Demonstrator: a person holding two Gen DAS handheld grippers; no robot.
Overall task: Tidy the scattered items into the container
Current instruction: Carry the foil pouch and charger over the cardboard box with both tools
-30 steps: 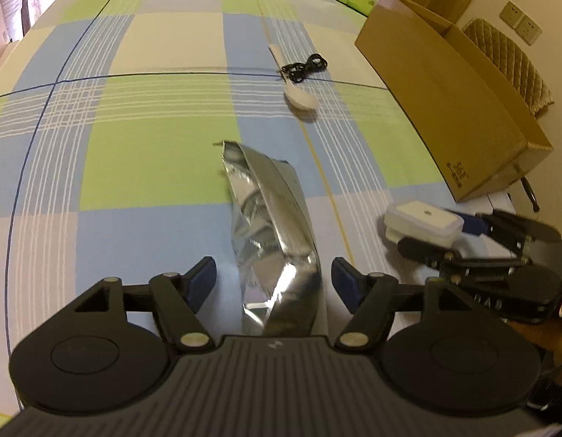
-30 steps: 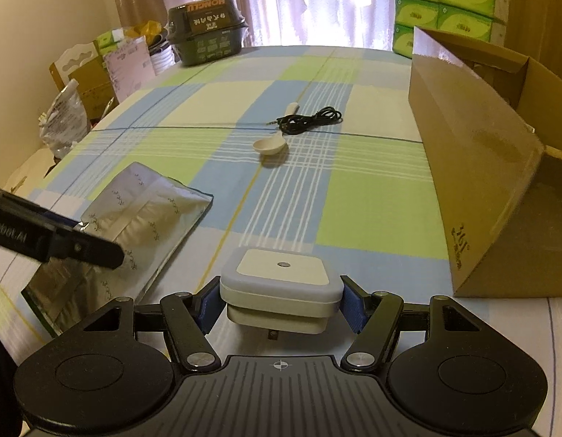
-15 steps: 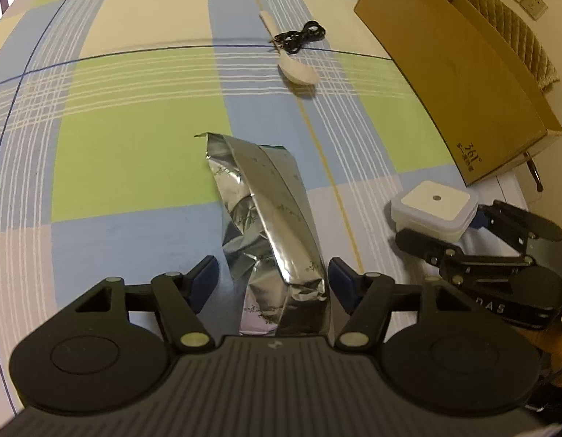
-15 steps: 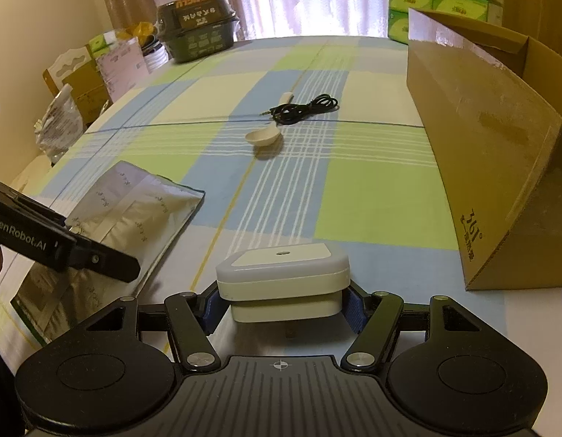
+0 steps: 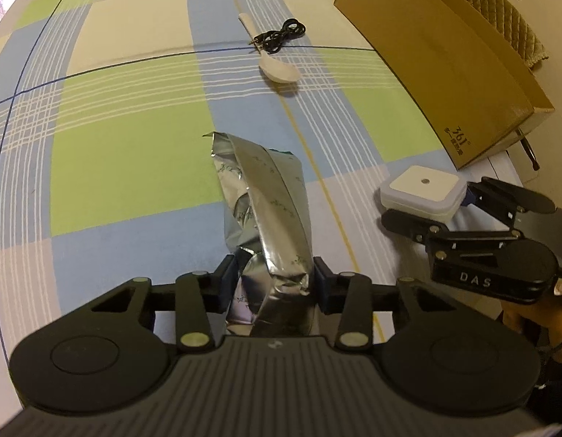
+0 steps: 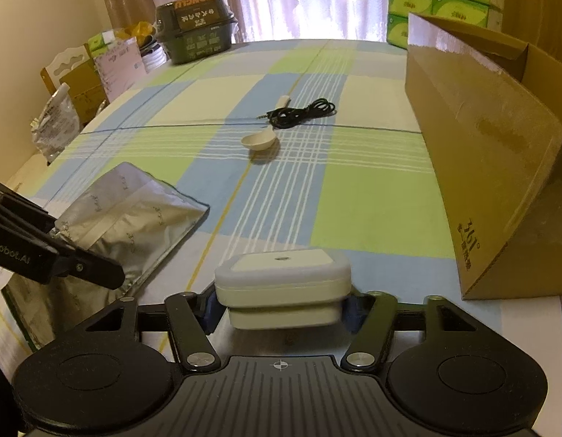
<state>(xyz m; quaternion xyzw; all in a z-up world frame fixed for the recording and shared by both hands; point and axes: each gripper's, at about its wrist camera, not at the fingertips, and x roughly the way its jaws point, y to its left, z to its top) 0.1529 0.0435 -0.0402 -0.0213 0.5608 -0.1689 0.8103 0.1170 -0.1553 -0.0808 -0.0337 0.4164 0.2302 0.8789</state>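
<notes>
— Right, where do things stand?
— Left hand-held gripper (image 5: 272, 284) is clamped on the foil pouch (image 5: 266, 200); right hand-held gripper (image 6: 281, 304) is squeezing the white box (image 6: 283, 284). The carton (image 6: 492, 167) lies to the right on the tabletop (image 5: 135, 153). Spoon (image 6: 261, 140) and cable (image 6: 299, 113) wait further off.
— How would you carry them?
— Lift both clear, I'd say, keep the floppy pouch from dragging, and release only once over the carton's opening

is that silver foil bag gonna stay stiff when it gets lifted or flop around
The foil bag will probably flop: it already buckles and creases where the left gripper pinches it. It looks flat and light. The glossy film may slip.
</notes>
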